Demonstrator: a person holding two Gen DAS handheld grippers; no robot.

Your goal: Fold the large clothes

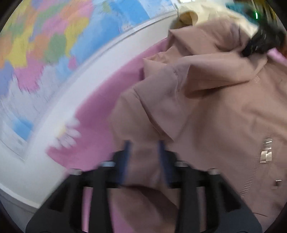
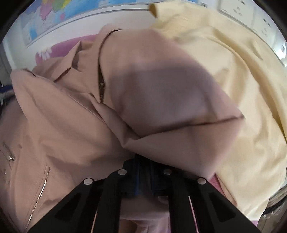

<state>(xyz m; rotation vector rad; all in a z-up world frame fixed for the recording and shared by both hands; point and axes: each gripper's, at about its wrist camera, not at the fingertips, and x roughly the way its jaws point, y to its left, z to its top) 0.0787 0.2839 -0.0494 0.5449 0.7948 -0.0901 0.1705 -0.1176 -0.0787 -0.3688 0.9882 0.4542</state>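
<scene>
A dusty-pink zip jacket (image 1: 206, 107) lies crumpled on a pink cloth (image 1: 100, 107). My left gripper (image 1: 145, 148) has its blue fingers either side of a fold of the jacket's edge, gripping it. In the right wrist view the same jacket (image 2: 71, 116) fills the left and middle, with a sleeve (image 2: 170, 93) draped over my right gripper (image 2: 145, 161). That gripper's fingers are close together, pinching jacket fabric; their tips are hidden under the cloth.
A pale yellow garment (image 2: 242, 80) lies to the right of the jacket, also at the top of the left wrist view (image 1: 190, 16). A coloured wall map (image 1: 53, 44) hangs behind. The other gripper (image 1: 263, 41) shows at top right.
</scene>
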